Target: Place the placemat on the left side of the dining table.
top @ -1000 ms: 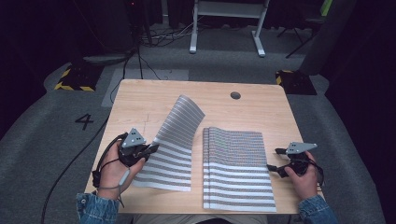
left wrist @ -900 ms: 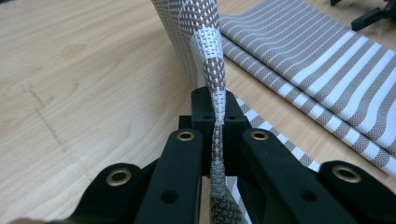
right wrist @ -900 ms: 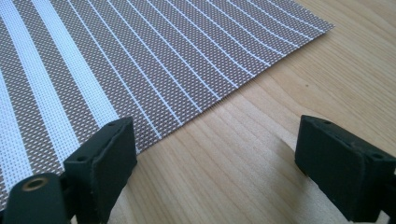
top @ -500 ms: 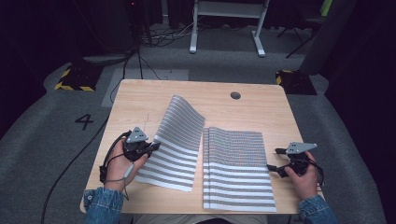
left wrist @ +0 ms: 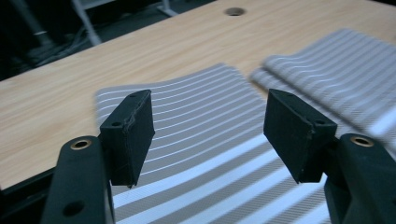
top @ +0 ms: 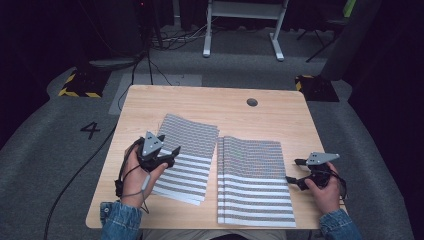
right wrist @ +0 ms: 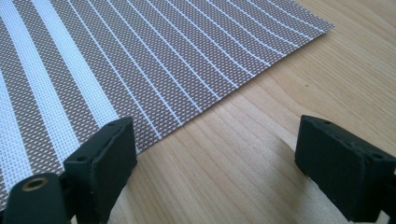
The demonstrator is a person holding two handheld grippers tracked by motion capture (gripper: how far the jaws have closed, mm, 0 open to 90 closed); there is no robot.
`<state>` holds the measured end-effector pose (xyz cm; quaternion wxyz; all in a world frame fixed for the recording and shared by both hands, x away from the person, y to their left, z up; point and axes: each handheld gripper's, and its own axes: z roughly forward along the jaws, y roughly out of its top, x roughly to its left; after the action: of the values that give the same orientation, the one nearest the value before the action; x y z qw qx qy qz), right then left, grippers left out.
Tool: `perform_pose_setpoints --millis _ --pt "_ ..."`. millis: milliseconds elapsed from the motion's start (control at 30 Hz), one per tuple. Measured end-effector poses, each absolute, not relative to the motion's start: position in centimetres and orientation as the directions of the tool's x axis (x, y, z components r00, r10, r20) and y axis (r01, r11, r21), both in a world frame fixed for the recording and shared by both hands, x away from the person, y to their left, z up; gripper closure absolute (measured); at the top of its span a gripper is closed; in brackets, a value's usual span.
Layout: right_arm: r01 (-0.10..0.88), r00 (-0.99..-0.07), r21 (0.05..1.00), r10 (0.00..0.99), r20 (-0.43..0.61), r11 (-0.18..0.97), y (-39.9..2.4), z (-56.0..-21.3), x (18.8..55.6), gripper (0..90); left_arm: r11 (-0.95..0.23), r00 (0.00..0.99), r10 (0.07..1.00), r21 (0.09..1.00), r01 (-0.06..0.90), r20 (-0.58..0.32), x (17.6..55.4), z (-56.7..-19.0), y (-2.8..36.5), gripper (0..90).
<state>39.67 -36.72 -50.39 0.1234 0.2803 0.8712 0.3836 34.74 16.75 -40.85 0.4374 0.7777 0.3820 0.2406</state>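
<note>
Two brown-and-white striped placemats lie flat side by side on the wooden table [top: 150, 105]. The left mat [top: 192, 145] sits at a slight angle, and the right mat [top: 252, 185] looks folded double. My left gripper [top: 172, 154] hovers over the left mat's near-left part. Its jaws have just been opening, and in the left gripper view the gripper [left wrist: 210, 135] stands open with nothing between its pads, the left mat [left wrist: 196, 93] below it and the right mat [left wrist: 327, 60] beyond. My right gripper [top: 295, 171] is open beside the right mat's right edge. In the right gripper view it [right wrist: 215, 158] stands over bare wood next to the mat [right wrist: 140, 60].
A round cable hole [top: 252, 102] sits near the table's far edge. The far half of the tabletop is bare wood. Beyond the table are grey floor, a painted number 4 [top: 91, 130], cables and a white frame [top: 240, 30].
The left mat, earlier lifted and curled in the left gripper, now lies flat. The left gripper has let go of it and opened. The right hand has not moved.
</note>
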Motion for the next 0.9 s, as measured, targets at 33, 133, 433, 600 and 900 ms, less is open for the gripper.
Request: perform_pose_setpoints --millis 33,133,433,600,900 --pt "0.394 -0.812 0.738 0.583 0.000 0.549 -36.7 -50.4 39.7 12.8 -0.325 0.592 0.805 0.864 0.384 0.040 34.7 -40.8 16.7 32.8" --pt "0.394 -0.812 0.738 0.583 0.000 0.549 -36.7 -50.4 39.7 12.8 -0.383 0.672 0.740 0.836 0.393 0.023 33.4 -41.2 14.2 31.7" --pt "0.394 -0.812 0.737 0.583 0.000 0.549 -36.7 -50.4 39.7 12.8 -0.561 0.789 0.615 0.695 0.449 -0.014 31.2 -45.5 9.8 29.2" --pt "0.394 -0.812 0.738 0.583 0.000 0.549 -36.7 -50.4 39.7 12.8 -0.587 0.796 0.605 0.653 0.478 -0.039 30.7 -47.7 9.0 26.7" --pt "0.394 -0.812 0.737 0.583 0.000 0.549 -36.7 -50.4 39.7 12.8 -0.609 0.792 0.609 0.616 0.499 -0.040 30.8 -49.3 8.8 24.4"
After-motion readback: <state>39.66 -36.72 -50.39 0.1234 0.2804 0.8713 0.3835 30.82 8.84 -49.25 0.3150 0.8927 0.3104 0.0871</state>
